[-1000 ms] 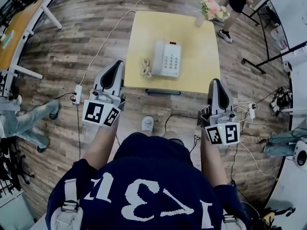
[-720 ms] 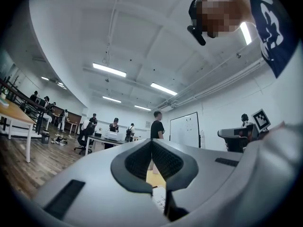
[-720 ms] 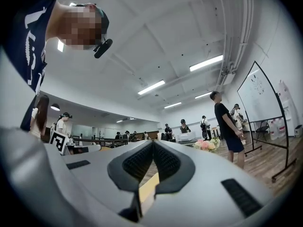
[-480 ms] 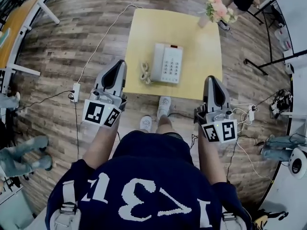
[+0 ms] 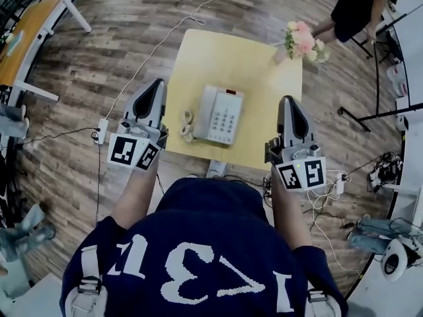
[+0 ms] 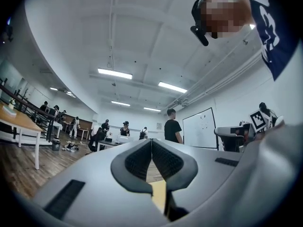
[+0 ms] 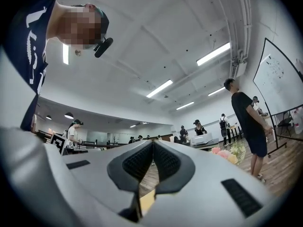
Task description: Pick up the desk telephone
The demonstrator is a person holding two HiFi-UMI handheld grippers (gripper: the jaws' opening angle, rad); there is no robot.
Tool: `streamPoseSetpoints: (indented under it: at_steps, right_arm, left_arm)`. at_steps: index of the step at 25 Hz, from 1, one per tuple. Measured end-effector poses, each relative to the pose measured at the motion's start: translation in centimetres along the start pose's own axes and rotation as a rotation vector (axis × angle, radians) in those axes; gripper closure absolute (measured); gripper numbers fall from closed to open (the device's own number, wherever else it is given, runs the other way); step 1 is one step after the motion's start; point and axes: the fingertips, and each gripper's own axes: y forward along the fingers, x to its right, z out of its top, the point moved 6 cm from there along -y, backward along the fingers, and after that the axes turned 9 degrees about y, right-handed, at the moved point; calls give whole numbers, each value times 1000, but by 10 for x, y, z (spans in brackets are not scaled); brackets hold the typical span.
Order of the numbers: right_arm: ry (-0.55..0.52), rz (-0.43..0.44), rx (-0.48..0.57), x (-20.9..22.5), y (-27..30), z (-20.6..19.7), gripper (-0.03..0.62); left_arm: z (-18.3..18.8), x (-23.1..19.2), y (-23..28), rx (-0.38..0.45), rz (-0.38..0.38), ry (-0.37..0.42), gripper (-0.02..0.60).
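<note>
We stand on a wood-plank floor (image 5: 99, 58) beneath a white ceiling (image 6: 142, 32) hung with strip lights (image 6: 115, 74), a whiteboard (image 6: 199, 127) against the far wall.

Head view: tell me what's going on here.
A person stands at a yellow table with a gripper in each hand. The left gripper and right gripper flank the desk telephone, both with jaws shut and empty. The telephone lies untouched on the table; flowers sit at its far corner.
</note>
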Motion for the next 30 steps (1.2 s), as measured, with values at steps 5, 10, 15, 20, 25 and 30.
streamPoseSetpoints:
  at_steps: [5, 10, 15, 20, 25, 30]
  right_arm:
    - [30, 41, -26, 31, 17, 5, 568]
    - [51, 38, -22, 48, 30, 4, 568]
    - [56, 17, -45, 53, 41, -6, 568]
    - [68, -32, -79, 53, 53, -18, 566]
    - [130, -61, -189, 53, 58, -57, 565]
    - [238, -69, -364, 59, 52, -119, 562]
  left_arm:
    - [0, -9, 23, -12, 51, 8, 565]
    - [-7, -7, 39, -29, 51, 5, 565]
    - [-19, -9, 55, -33, 47, -37, 565]
    - [-36, -11, 72, -75, -27, -84, 565]
    - [-73, -12, 82, -171, -115, -134, 564]
    - [-122, -7, 82, -268, -171, -181, 558]
